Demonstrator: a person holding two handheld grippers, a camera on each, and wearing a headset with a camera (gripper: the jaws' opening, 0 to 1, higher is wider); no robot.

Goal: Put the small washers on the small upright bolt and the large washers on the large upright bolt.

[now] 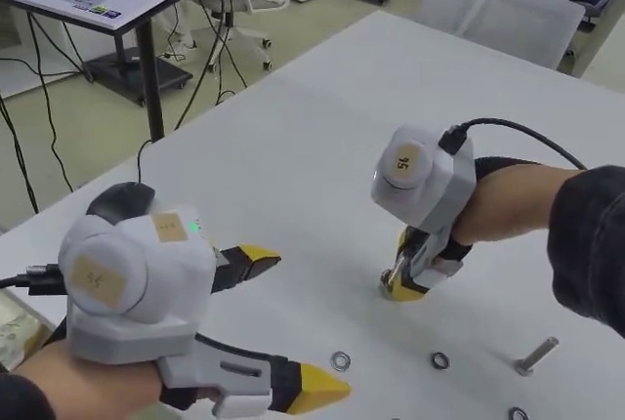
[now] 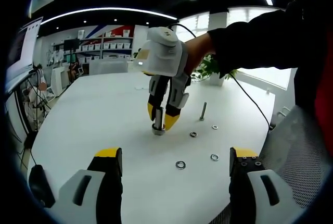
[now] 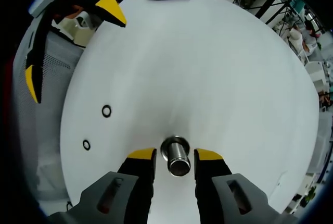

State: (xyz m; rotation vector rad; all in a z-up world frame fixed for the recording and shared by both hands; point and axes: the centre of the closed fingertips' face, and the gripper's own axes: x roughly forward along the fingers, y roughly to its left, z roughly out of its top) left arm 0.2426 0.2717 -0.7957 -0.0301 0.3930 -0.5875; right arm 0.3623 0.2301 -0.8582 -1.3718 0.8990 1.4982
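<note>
The right hand-held gripper [image 3: 176, 155] has its jaws closely flanking the large upright bolt [image 2: 158, 126], grip unclear, while the left hand-held gripper [image 2: 175, 153] gapes empty and washers [image 1: 340, 360] lie loose near the surface's [image 1: 293, 147] near edge.

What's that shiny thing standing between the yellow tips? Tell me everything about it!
That is the large bolt. It looks like silvery, shiny metal, with a round shaft and a wider base. It stands upright, base down, on the white table. The right gripper points down over it, one yellow-tipped jaw on each side, and a thin gap seems to show, so they may not be squeezing it. I cannot tell if a washer is on it.
</note>
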